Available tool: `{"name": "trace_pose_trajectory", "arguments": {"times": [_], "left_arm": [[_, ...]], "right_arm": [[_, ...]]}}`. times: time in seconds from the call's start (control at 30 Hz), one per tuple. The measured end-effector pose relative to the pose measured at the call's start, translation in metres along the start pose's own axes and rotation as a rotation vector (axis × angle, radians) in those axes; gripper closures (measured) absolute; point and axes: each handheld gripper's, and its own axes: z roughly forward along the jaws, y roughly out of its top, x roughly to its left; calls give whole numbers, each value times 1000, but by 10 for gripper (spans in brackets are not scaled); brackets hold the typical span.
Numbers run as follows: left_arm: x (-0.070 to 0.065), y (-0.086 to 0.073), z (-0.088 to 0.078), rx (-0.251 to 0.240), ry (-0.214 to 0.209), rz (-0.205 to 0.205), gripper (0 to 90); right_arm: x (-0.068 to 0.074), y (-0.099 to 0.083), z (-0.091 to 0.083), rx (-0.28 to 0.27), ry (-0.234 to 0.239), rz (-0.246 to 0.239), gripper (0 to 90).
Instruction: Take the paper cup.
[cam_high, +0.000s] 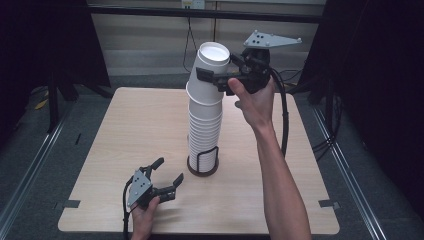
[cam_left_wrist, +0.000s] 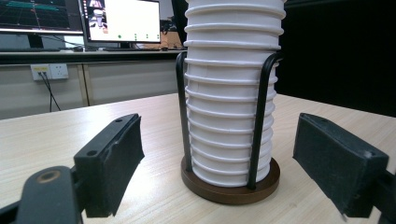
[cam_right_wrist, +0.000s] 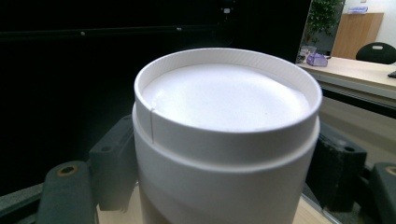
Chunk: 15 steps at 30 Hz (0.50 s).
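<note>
Your right tongs (cam_high: 220, 80) clamp the top cup (cam_high: 212, 62), tilted, upside down on the stack (cam_high: 205, 125); left tongs (cam_high: 167, 175) gape wide, empty, low near the holder (cam_high: 202, 167). Likely step: pulling one cup off. Next: lift straight, maybe brace the base. Cups smooth white paper, ribbed rims; holder black wire, round wooden base.

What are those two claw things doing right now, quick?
Left gripper: open, holding nothing, low by the round brown wooden cup holder.
Right gripper: shut on the top white paper cup of the tall stack.
</note>
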Motion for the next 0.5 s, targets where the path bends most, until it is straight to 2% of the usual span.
{"name": "trace_pose_trajectory", "arguments": {"times": [0.07,0.37,0.5], "left_arm": [[0,0,0,0,0,0,155],[0,0,0,0,0,0,155],[0,0,0,0,0,-1,156]], "right_arm": [[0,2,-2,-27,4,2,226],[1,7,-7,-68,5,8,226],[0,9,-13,-117,8,15,227]]}}
